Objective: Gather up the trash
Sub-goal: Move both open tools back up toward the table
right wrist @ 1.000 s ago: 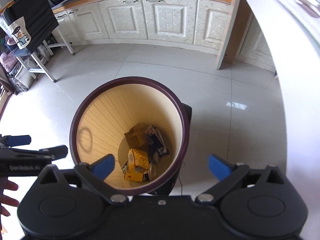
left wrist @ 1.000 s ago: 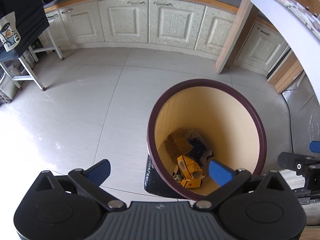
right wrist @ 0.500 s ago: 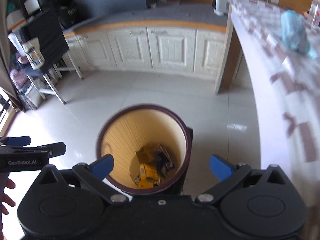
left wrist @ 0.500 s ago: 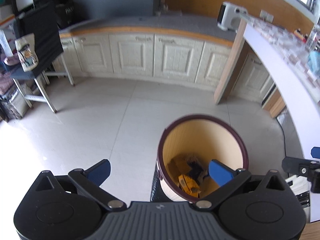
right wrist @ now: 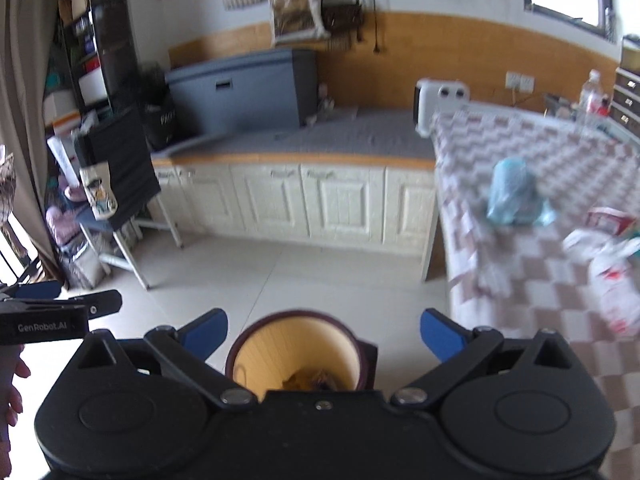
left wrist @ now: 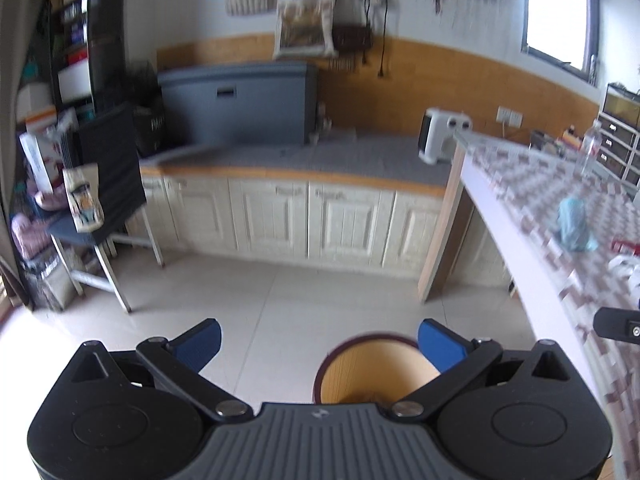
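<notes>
The round trash bin (right wrist: 294,354), dark maroon rim and yellow inside, stands on the floor below both grippers and holds yellow and brown trash (right wrist: 308,380); it also shows in the left wrist view (left wrist: 376,372). My left gripper (left wrist: 320,342) is open and empty. My right gripper (right wrist: 324,332) is open and empty. On the checked table (right wrist: 520,280) lie a blue bag (right wrist: 514,194), a white plastic bag (right wrist: 612,276) and a red-and-white packet (right wrist: 610,218). The blue bag also shows in the left wrist view (left wrist: 572,224).
White cabinets (right wrist: 300,196) under a grey counter line the far wall. A white appliance (right wrist: 440,100) sits at the counter's right end. A chair with dark cloth (right wrist: 120,184) stands at left. Tiled floor (right wrist: 280,276) lies between. The table's leg (left wrist: 440,240) stands near the bin.
Both grippers have risen and tilted up from looking down into the bin. The bin now sits low in both views, and the table top with its bags has come into sight.
</notes>
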The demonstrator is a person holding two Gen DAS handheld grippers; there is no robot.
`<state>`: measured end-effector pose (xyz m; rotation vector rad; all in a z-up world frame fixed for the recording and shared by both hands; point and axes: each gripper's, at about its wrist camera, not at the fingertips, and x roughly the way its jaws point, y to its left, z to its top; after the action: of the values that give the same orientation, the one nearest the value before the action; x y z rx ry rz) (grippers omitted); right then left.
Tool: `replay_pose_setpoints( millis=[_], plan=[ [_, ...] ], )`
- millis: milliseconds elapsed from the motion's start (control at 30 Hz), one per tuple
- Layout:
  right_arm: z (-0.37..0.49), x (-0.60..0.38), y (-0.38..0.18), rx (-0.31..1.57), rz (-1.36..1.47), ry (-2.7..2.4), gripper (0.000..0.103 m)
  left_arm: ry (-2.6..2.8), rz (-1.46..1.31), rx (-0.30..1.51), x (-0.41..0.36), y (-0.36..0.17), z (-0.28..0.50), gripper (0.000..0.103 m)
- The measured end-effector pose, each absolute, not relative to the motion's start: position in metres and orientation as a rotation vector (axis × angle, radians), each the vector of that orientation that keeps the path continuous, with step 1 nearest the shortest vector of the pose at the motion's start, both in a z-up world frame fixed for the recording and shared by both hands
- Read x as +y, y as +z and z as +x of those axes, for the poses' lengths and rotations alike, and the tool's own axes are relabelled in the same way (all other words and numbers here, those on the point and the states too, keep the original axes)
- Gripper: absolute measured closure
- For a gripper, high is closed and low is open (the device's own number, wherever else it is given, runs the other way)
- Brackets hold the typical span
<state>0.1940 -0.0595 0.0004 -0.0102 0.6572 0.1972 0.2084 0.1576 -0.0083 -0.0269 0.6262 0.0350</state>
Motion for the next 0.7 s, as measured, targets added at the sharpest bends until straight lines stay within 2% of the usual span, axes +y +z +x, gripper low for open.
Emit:
replay_pose_setpoints(
  millis=[367,700],
  plan=[
    [0.144,-0.127,0.067,0.494,-0.039,0.141,0.0,-0.015,0.045,0.435,0.087,0.054,0.178,0.0],
    [0.133,-0.218,0.094,0.409,-0.031,0.011,0.0,-0.166,0.028,0.399,0.004,0.063,0.191,0.0]
  ],
)
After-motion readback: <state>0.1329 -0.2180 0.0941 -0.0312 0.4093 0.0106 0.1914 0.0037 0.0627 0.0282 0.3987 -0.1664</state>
